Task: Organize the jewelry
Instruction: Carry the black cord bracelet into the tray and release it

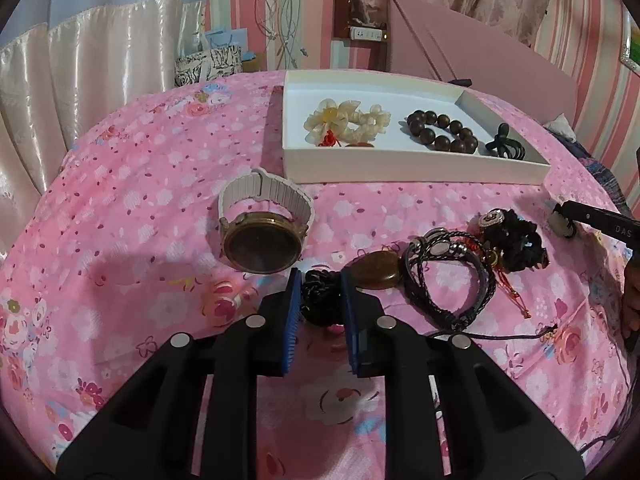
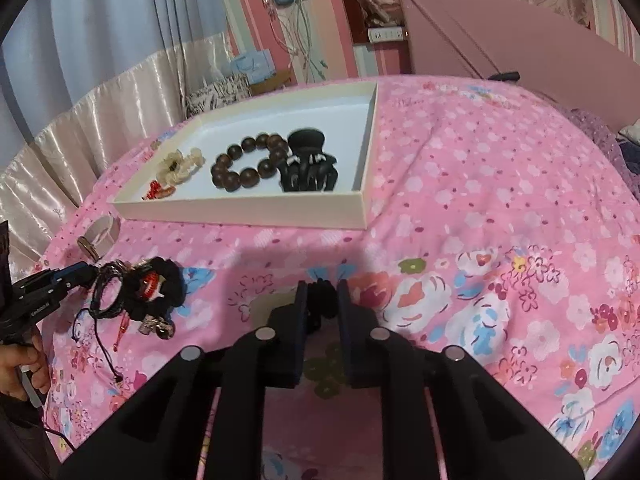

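The white tray (image 1: 400, 168) sits on the pink flowered bedspread (image 1: 140, 184), and it serves as the landmark here. Inside it, from its left end to its right, lie a cream flower-bead bracelet (image 1: 344, 122) with a red tassel, a dark wooden bead bracelet (image 1: 442, 130) and a black claw hair clip (image 1: 505, 146). On the cloth just in front of the tray's left corner lies a gold-cased watch (image 1: 262, 236) with a pale link band. Further out from the tray's front wall, toward its right half, a heap of loose pieces lies together: an amber oval stone (image 1: 378, 270), braided black cord bracelets (image 1: 448, 280) with metal clasps, and a black scrunchie (image 1: 514, 240) with a round charm. The left gripper (image 1: 320, 300) is in front of the watch, its blue pads clamped on a black knotted cord bundle (image 1: 320, 296) that joins the amber stone. The right gripper (image 2: 322, 296) is down on the cloth in front of the tray's right end, its jaws closed on a small black piece (image 2: 320, 292) too hidden to name. A hand (image 2: 22, 364) shows at the left edge of the right wrist view.
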The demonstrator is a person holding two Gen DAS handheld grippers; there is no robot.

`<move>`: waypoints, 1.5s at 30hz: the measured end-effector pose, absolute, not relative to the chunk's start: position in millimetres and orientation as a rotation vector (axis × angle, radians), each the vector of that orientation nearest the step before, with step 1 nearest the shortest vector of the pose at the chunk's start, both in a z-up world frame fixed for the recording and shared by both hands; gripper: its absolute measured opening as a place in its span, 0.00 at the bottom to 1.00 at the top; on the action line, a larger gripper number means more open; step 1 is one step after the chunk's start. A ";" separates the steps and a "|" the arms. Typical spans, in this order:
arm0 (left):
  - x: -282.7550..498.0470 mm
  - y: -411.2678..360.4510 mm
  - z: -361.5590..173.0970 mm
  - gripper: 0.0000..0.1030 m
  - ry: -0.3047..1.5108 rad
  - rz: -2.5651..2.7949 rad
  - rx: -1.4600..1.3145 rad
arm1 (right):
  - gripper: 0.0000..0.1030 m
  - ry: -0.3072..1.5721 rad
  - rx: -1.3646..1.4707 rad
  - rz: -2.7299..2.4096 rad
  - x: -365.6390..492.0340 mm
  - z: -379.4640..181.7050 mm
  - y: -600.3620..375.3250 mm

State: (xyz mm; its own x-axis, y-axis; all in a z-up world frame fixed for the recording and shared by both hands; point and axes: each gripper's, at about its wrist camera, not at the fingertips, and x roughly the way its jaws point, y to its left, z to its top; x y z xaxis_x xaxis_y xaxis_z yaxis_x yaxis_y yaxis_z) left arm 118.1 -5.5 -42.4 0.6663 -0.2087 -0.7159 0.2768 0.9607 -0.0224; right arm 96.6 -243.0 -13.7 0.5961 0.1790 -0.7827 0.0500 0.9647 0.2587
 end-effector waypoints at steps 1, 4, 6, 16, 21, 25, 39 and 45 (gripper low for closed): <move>116.4 -6.0 -40.5 0.17 0.785 -0.274 0.093 | 0.13 0.919 0.264 0.080 94.4 -10.0 -242.0; 110.7 -8.7 -33.7 0.17 0.760 -0.279 0.099 | 0.13 0.880 0.257 0.080 87.8 1.1 -241.1; 106.7 -8.3 -26.0 0.17 0.740 -0.284 0.088 | 0.13 0.853 0.259 0.077 83.6 9.9 -241.5; 99.2 -8.6 15.0 0.17 0.648 -0.281 0.071 | 0.13 0.773 0.256 0.112 85.1 42.7 -242.6; 106.3 -14.0 29.8 0.17 0.622 -0.285 0.080 | 0.13 0.746 0.246 0.124 91.0 55.2 -237.9; 116.7 -17.9 41.5 0.17 0.609 -0.297 0.067 | 0.13 0.729 0.241 0.128 99.2 63.7 -236.5; 174.4 -39.2 74.4 0.17 0.576 -0.296 0.079 | 0.13 0.709 0.246 0.110 151.0 79.9 -244.6; 211.2 -46.4 76.7 0.17 0.609 -0.292 0.081 | 0.13 0.730 0.249 0.102 179.8 77.2 -249.7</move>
State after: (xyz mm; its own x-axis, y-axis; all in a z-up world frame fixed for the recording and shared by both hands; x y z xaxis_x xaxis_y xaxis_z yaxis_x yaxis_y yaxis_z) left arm 211.2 -46.4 76.7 0.7805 -0.2462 -0.5746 0.2936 0.9559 -0.0107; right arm 179.8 -249.7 77.2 0.7420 0.1780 -0.6464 -0.0053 0.9656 0.2599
